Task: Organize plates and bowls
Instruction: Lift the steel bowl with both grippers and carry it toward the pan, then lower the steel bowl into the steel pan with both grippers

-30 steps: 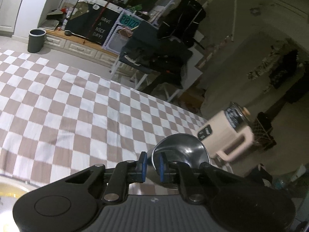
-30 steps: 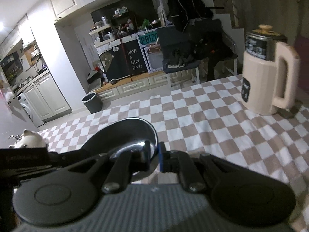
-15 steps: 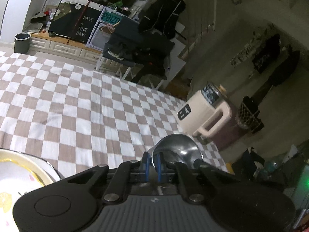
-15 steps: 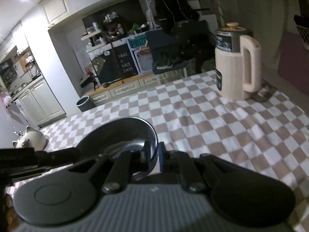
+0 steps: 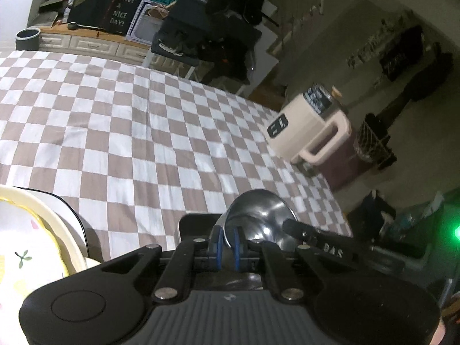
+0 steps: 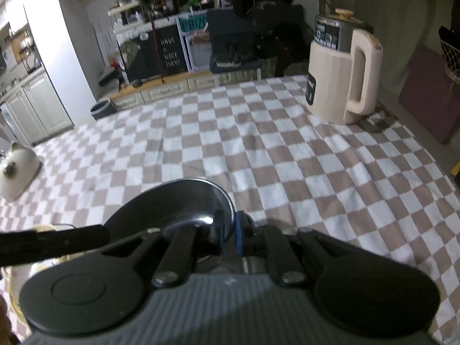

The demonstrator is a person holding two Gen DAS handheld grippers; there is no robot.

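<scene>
Both grippers clench one steel bowl above the checked tablecloth: left gripper and right gripper pinch opposite rims. Since a second ago, a cream plate has entered lower left, cut off; the kettle looms nearer.

Home kitchen/dining area, dim light. Desk with brown-white checkered cloth; cream electric kettle on its far right corner. Beyond the desk: white base cabinets, cluttered shelves, "HAVE A NICE DAY" chalkboard, bin, chair piled with dark clothes.
</scene>
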